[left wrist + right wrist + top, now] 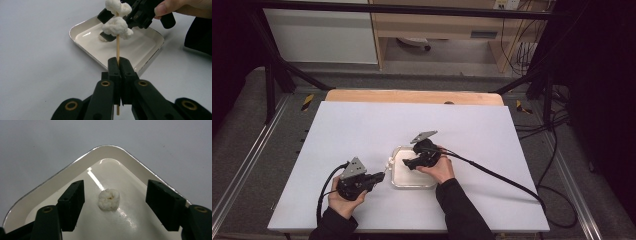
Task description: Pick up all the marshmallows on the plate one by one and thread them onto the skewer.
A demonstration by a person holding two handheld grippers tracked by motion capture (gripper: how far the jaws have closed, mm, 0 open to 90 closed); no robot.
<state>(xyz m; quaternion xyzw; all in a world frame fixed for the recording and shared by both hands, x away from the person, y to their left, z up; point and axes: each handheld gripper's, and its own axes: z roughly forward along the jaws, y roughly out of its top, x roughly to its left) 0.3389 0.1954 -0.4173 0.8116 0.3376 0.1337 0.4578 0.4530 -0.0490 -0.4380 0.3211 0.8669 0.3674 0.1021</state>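
Note:
My left gripper (119, 61) is shut on a thin wooden skewer (117, 47) that stands upright out of its jaws, with two white puffy pieces (116, 26) threaded near the top. In the high view this gripper (379, 177) sits just left of a shallow white square dish (404, 176). My right gripper (115, 200) is open and reaches down into the dish (105, 148). One loose white puffy piece (109, 199) lies on the dish floor between its jaws, with a gap to each pad. From above, the right gripper (408, 164) hangs over the dish's middle.
A white sheet (362, 130) covers the table, with a wooden edge (412, 96) at the far side. Black cables (492, 172) trail from both grippers. Metal frame legs and floor cables stand around the table.

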